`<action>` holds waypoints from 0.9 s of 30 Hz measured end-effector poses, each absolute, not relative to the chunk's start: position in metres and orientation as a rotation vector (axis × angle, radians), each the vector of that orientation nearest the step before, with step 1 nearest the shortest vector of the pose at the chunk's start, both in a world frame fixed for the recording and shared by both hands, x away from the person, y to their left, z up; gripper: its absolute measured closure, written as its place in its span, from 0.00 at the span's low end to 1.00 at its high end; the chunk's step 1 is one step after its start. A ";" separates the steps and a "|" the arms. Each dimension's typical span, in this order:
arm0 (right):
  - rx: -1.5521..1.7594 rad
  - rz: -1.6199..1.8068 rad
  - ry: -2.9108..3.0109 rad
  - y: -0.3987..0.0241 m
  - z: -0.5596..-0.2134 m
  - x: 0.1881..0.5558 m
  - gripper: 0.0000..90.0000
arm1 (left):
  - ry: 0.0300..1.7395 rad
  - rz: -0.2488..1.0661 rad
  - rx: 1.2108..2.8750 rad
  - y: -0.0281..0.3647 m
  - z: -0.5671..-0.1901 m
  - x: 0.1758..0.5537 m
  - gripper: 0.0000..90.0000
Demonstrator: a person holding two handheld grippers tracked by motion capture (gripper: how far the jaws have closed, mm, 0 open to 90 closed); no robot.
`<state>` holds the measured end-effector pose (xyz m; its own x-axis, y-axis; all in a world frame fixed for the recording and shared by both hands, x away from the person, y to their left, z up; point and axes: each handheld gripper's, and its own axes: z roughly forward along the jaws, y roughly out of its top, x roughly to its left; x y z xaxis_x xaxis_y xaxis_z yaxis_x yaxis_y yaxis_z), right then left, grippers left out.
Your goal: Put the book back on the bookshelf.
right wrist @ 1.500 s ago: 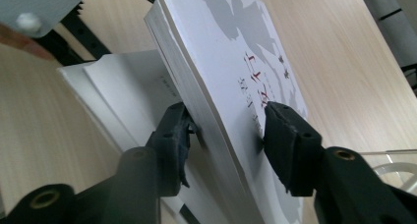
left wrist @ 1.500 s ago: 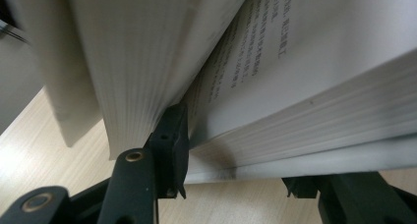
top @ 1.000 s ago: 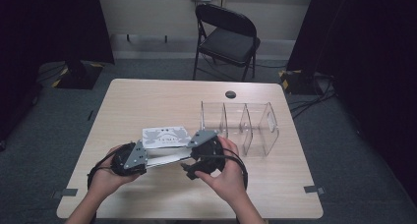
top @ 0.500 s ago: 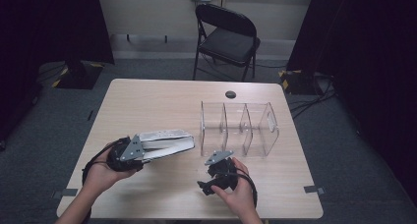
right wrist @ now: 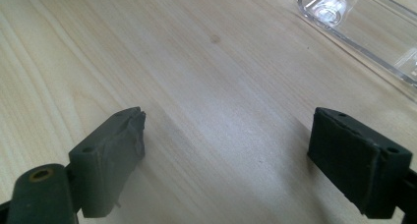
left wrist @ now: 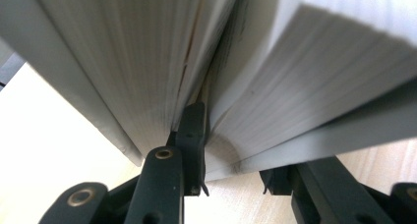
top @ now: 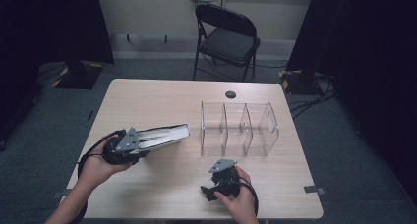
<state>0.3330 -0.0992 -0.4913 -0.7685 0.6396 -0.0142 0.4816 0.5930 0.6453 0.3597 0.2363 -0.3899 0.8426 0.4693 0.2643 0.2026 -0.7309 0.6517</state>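
Left gripper (top: 147, 141), jaws just closing, clamps our book (top: 164, 136) | rack (top: 238, 130) beyond | right gripper (top: 212, 187) empty, jaws apart over table (top: 162, 184)

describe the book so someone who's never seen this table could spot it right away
On the wooden table, look left of the clear divided rack. The book is the thick white one held off the table, clamped at one end in the left gripper. It is the only paper thing there: its pages fan apart, unlike the see-through rack.
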 end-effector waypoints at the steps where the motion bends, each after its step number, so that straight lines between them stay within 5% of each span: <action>1: 0.925 0.940 2.577 -0.099 -0.492 0.333 0.14 | 0.487 0.553 2.388 0.237 -0.389 0.359 0.75; 12: 0.940 0.965 2.558 -0.101 -0.493 0.331 0.13 | 0.461 0.472 2.379 0.248 -0.383 0.343 0.77; 27: 0.927 1.022 2.523 -0.103 -0.498 0.330 0.11 | 0.553 0.448 2.370 0.259 -0.380 0.367 0.79</action>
<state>0.3302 -0.1025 -0.4979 -0.7605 0.6493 -0.0056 0.4623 0.5474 0.6976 0.3670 0.2586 -0.3802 0.8523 0.4940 0.1718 0.2697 -0.6966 0.6648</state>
